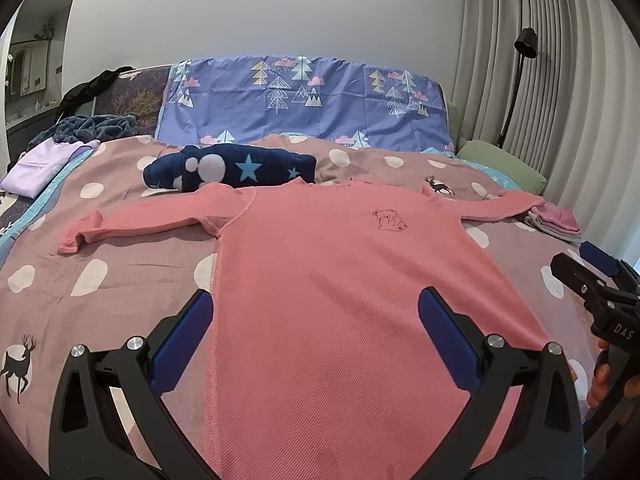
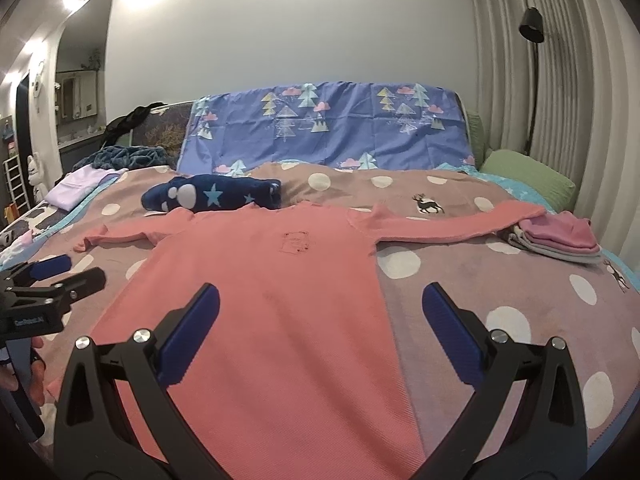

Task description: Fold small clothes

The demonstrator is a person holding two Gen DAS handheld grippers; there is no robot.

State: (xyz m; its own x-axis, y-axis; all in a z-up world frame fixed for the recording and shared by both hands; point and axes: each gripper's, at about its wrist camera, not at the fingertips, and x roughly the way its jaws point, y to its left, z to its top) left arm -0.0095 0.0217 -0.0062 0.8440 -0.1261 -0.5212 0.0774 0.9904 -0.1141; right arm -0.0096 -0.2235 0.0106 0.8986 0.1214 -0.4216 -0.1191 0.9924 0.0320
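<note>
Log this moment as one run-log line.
pink shirt: flat, sleeves spread, unfolded | left gripper: open above hem | right gripper: open above shirt's edge | nothing held

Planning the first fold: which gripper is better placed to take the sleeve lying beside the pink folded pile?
Right. The right gripper, open, hovers over the pink shirt's side nearer that sleeve and the folded pile; the left gripper sits opposite.
</note>
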